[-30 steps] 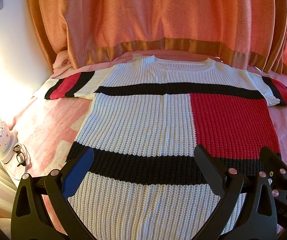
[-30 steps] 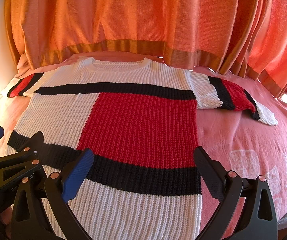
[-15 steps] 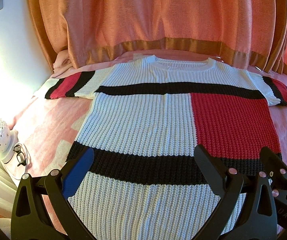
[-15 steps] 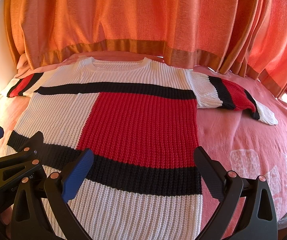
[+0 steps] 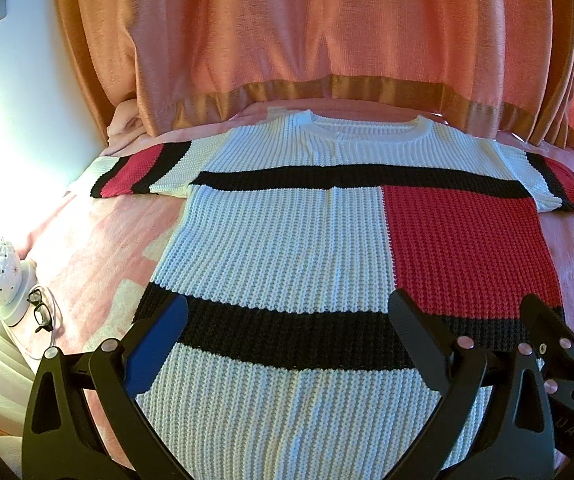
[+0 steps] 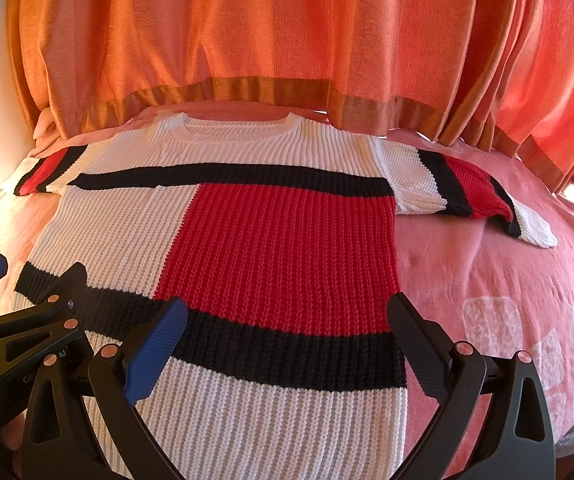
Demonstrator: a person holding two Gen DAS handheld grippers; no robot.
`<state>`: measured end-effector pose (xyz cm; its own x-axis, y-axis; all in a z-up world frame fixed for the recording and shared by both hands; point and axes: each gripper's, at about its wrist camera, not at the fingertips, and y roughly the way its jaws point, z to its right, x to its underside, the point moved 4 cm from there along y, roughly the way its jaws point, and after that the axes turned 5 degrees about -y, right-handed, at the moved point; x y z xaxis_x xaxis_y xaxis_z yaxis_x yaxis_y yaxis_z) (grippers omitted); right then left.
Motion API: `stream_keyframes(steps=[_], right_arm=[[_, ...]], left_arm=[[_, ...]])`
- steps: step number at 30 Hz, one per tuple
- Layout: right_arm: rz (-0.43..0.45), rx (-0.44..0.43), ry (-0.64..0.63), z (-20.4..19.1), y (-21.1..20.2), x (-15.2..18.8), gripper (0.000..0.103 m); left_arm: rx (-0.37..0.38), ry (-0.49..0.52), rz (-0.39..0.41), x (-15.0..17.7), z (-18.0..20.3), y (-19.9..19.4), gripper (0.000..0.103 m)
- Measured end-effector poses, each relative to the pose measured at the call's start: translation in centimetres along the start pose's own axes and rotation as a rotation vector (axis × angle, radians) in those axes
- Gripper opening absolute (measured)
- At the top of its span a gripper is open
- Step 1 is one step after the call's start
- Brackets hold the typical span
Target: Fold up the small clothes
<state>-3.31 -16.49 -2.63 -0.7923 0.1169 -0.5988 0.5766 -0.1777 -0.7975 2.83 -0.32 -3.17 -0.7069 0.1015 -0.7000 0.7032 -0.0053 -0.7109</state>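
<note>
A knitted short-sleeved sweater (image 5: 279,248) in white, black and red blocks lies flat on a pink bedspread, neck toward the curtain, both sleeves spread out. My left gripper (image 5: 287,320) hovers open over its lower hem near the left side, nothing between the fingers. My right gripper (image 6: 287,320) hovers open over the hem's right part, above the sweater (image 6: 279,240). In the right wrist view the left gripper (image 6: 27,280) shows at the left edge. The right gripper's fingers (image 5: 543,324) appear at the right in the left wrist view.
Orange curtains (image 5: 307,40) hang behind the bed. The pink bedspread (image 6: 487,280) extends to the right of the sweater. At the left stand a white ornament (image 5: 1,272) and a pair of glasses (image 5: 41,312) on a small surface, beside a white wall.
</note>
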Motion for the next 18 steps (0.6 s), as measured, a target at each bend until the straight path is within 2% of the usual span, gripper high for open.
stream_keyframes(steps=[9, 12, 14, 16, 18], right_arm=[[-0.020, -0.015, -0.002, 0.1, 0.5, 0.2, 0.098], [-0.025, -0.043, -0.020, 1.3, 0.7, -0.8, 0.098], [-0.006, -0.039, -0.022, 4.2, 0.7, -2.7, 0.098], [-0.023, -0.028, 0.012, 8.2, 1.3, -4.4, 0.098], [-0.057, -0.009, 0.094, 14.4, 3.1, -5.9, 0.098]], left_arm=[[-0.001, -0.003, -0.017, 0.1, 0.1, 0.4, 0.098], [0.029, 0.014, -0.037, -0.8, 1.0, 0.4, 0.098], [0.039, 0.033, -0.010, -2.4, 1.5, -0.2, 0.098], [0.040, 0.058, 0.038, -4.1, 1.9, -0.8, 0.098], [0.039, 0.092, 0.093, -6.2, 2.6, -1.1, 0.098]])
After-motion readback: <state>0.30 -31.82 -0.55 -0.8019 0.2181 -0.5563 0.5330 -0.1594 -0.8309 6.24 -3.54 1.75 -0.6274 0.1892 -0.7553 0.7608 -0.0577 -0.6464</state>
